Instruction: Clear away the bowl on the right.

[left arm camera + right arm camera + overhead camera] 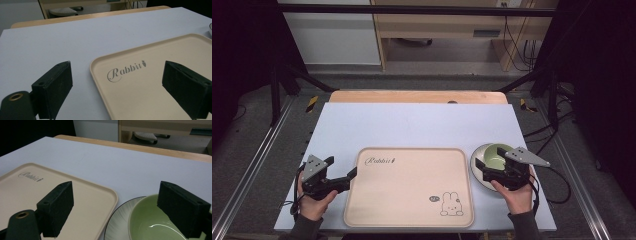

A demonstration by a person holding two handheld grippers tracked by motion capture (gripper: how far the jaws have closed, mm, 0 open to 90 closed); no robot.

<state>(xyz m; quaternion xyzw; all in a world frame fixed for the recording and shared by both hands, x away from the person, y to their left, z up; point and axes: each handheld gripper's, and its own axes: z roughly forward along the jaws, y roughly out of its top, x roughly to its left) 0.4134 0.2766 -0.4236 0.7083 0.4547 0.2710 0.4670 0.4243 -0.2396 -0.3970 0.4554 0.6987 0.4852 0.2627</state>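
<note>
2 fingers (pixel 183 211) astride green bowl (pixel 150 227) rim

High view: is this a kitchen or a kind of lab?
Probably a lab or test room, not a kitchen. A dark metal frame surrounds the white table, loose cables hang behind, and a person holds camera grippers beside a tray.

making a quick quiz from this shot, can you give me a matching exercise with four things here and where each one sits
Things:
1. tray
2. green bowl
3. left gripper
4. plate

Places:
A. under the green bowl
B. at the tray's left edge
C. middle of the table, near side
D. on the plate, right of the tray

Pairs: 1-C, 2-D, 3-B, 4-A
</note>
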